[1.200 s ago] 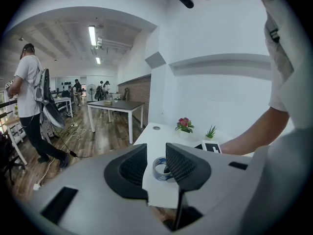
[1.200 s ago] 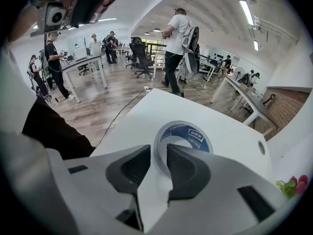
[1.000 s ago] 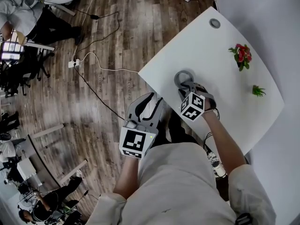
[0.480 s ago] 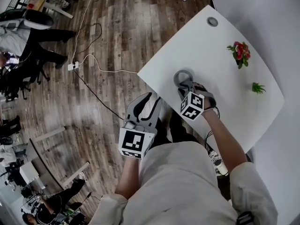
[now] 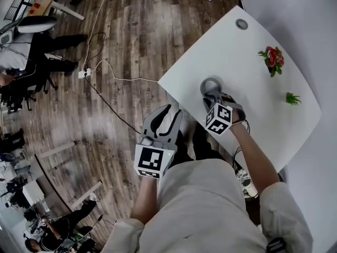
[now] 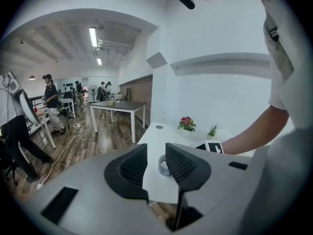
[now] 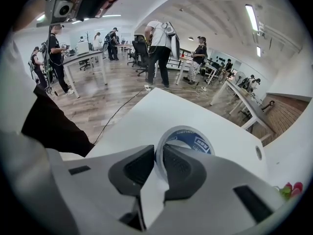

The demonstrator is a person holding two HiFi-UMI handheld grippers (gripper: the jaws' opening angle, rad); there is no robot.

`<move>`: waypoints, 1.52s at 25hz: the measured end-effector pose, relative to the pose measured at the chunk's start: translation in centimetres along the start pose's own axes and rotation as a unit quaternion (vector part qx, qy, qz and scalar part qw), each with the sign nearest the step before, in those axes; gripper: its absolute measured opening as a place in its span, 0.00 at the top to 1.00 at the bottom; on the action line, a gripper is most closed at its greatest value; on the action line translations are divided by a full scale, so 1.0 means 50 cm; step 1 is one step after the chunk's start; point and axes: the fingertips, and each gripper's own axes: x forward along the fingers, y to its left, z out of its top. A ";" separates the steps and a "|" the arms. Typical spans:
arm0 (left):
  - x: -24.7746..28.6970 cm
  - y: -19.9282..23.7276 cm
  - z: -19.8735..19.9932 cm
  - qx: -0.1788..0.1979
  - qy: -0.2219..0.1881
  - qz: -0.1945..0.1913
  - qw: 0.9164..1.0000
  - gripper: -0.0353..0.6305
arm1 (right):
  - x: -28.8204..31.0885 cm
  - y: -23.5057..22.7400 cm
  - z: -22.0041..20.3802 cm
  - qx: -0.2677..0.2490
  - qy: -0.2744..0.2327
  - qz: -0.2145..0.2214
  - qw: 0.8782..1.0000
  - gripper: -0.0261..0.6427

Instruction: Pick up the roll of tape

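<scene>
Right gripper view: the two dark fingers of the right gripper (image 7: 157,155) straddle the near wall of a grey roll of tape (image 7: 188,131) with a blue-printed inner core, one finger outside the ring and the other inside its hole. The jaws have just been closing, and the pads now appear to press that wall from both sides, though the contact is hard to read through the wide-angle lens. The roll lies flat on a white table (image 7: 161,106).

In the head view the right gripper (image 5: 211,95) points steeply down onto the near side of the roll (image 5: 202,87), which sits near the table's (image 5: 231,51) left edge. Farther along the tabletop, well apart from the roll, stand a small bunch of red flowers (image 5: 271,61) and a small green plant (image 5: 291,98).

The left gripper (image 6: 155,153) has its fingers spread with nothing gripped; the roll (image 6: 162,164) shows beyond the gap between them. In the head view the left gripper (image 5: 169,112) hangs off the table, over the dark wooden floor (image 5: 131,36), near the table's edge.
</scene>
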 end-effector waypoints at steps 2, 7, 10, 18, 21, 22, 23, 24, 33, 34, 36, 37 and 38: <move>-0.005 0.001 -0.004 0.000 0.001 0.001 1.000 0.75 | 0.000 0.000 0.000 0.001 0.000 -0.002 1.000 0.87; -0.018 0.001 -0.004 0.000 -0.003 -0.001 1.000 0.76 | -0.005 0.008 0.004 -0.007 0.002 -0.010 1.000 0.89; -0.028 0.001 -0.006 0.002 -0.005 -0.005 1.000 0.76 | -0.007 0.012 0.005 -0.009 0.006 -0.017 1.000 0.89; -0.063 0.008 -0.013 0.010 -0.011 -0.012 1.000 0.76 | -0.020 0.027 0.002 -0.007 0.015 -0.037 0.999 0.89; -0.079 0.013 -0.018 0.012 -0.012 -0.017 1.000 0.76 | -0.031 0.032 0.010 -0.005 0.017 -0.048 0.999 0.89; -0.083 0.015 -0.019 0.013 -0.012 -0.019 1.000 0.76 | -0.036 0.033 0.013 -0.004 0.017 -0.053 0.998 0.89; -0.087 0.017 -0.020 0.015 -0.012 -0.022 1.000 0.76 | -0.040 0.034 0.017 -0.003 0.017 -0.057 0.998 0.89; -0.090 0.018 -0.021 0.017 -0.013 -0.025 0.999 0.76 | -0.045 0.034 0.021 0.000 0.016 -0.061 0.998 0.89; -0.124 0.028 -0.017 0.032 -0.031 -0.053 0.998 0.76 | -0.092 0.056 0.055 0.009 0.013 -0.099 0.995 0.89; -0.128 0.029 -0.018 0.034 -0.032 -0.057 0.997 0.76 | -0.099 0.058 0.058 0.011 0.014 -0.104 0.994 0.89; -0.137 0.029 -0.023 0.035 -0.031 -0.065 0.997 0.76 | -0.113 0.064 0.065 0.014 0.014 -0.112 0.993 0.89; -0.141 0.027 -0.027 0.035 -0.030 -0.069 0.997 0.76 | -0.120 0.067 0.068 0.016 0.014 -0.117 0.993 0.89; -0.145 0.026 -0.031 0.037 -0.029 -0.074 0.996 0.76 | -0.128 0.069 0.071 0.018 0.014 -0.122 0.992 0.89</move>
